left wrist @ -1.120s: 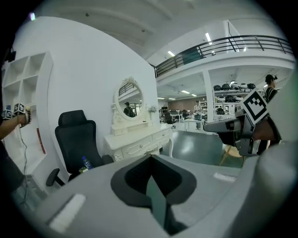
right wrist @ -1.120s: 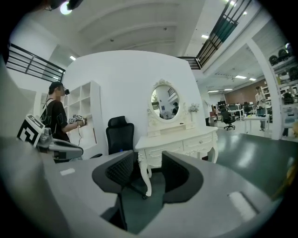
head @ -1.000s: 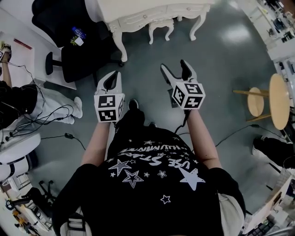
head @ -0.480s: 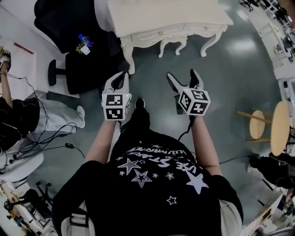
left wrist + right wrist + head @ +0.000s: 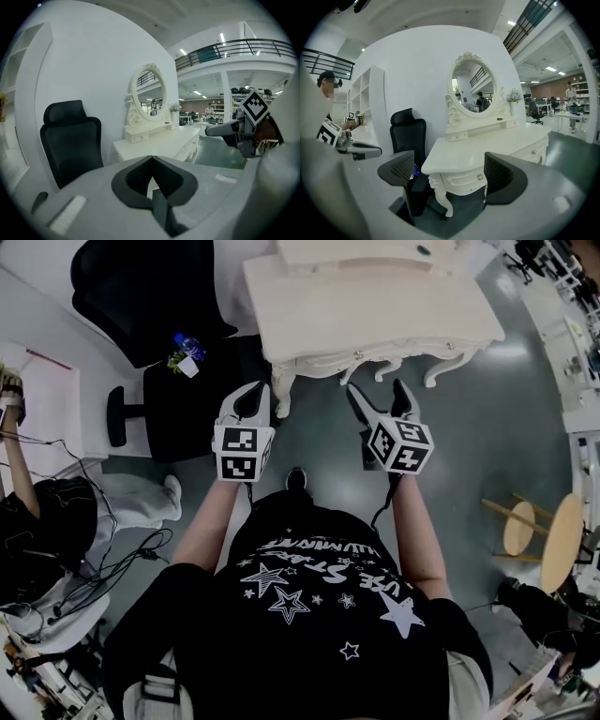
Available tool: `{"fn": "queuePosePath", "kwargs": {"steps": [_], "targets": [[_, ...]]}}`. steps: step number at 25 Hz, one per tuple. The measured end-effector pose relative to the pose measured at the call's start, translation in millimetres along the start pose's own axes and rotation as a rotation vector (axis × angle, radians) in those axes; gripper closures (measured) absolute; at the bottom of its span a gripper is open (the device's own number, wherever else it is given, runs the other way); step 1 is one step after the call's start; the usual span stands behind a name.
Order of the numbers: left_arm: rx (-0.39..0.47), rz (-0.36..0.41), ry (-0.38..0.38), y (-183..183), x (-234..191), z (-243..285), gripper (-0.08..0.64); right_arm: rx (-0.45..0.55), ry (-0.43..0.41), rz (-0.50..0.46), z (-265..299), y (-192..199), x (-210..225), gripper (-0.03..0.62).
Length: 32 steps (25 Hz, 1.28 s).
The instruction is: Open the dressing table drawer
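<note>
Since neither tool has reached anything yet, I'd call this the very start: the drawer is shut and the whole job is left to do.

Nearest, both forearms are held out over a glossy grey floor. The left tongs [image 5: 253,395] are closed on nothing, and their own view shows the dark ribbed pads [image 5: 133,176] pressed tip to tip. The right tongs [image 5: 378,395] are spread wide and empty. They're hard grey shells lined with black grid-textured pads, and the gap between them frames the target.

Just past the tips stands the counter [image 5: 375,306], near both tools but apart from them. It's a cream-white painted piece with a smooth top, a wavy edge, carved scrollwork along the front and curvy legs. The drawer [image 5: 464,182] sits in the front, right under the top at the near left corner, and it looks flush. It has a small round metallic knob [image 5: 480,177]. A second knobbed front shows farther right.

My guess at what's left: close the gap, get the open tongs around that knob, pinch, then pull straight back. The knob looks tiny and slick, so I'd guess a sloppy pinch could slide off.

Farther back, an oval mirror [image 5: 472,91] in an ornate carved frame stands on the counter's far edge. A black padded office chair [image 5: 408,136] sits to its left, with a plain white wall behind.
</note>
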<state>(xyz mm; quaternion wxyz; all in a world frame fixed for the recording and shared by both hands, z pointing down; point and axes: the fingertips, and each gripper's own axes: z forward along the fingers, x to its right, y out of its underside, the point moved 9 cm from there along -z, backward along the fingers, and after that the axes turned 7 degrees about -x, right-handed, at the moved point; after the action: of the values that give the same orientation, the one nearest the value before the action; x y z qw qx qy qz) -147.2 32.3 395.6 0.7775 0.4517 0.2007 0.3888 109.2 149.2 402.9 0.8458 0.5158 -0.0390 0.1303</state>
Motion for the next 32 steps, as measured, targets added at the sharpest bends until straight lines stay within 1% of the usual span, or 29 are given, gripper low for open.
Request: {"fn": "queuePosePath", "kwargs": {"steps": [4,11,18,22,26,32], "targets": [[-0.012,-0.008,-0.016,-7.3,-28.7,21.7,0.559,-0.012,-0.008,-0.004,40.0,-17.6,-5.1,0.11],[-0.03,-0.03,-0.044,-19.8,-53.8,52.9,0.559,-0.032,-0.049,-0.021,98.6,-44.0,-0.3,0.121],[-0.056,-0.07,-0.121,-40.7,-71.2,86.1,0.559,-0.07,-0.103,-0.032,168.4,-76.9,23.6,0.15],[-0.071,-0.107,-0.173,-53.2,-85.2,114.4,0.559,-0.114,-0.14,-0.044,221.5,-94.2,37.3,0.164],[-0.086,-0.121,-0.211,-64.7,-97.5,147.4,0.559,-0.149,-0.164,-0.061,271.9,-109.5,49.2,0.173],[-0.114,-0.143,-0.253,-75.9,-113.2,192.3,0.559,-0.201,-0.181,-0.091,342.8,-125.5,65.0,0.241]]}}
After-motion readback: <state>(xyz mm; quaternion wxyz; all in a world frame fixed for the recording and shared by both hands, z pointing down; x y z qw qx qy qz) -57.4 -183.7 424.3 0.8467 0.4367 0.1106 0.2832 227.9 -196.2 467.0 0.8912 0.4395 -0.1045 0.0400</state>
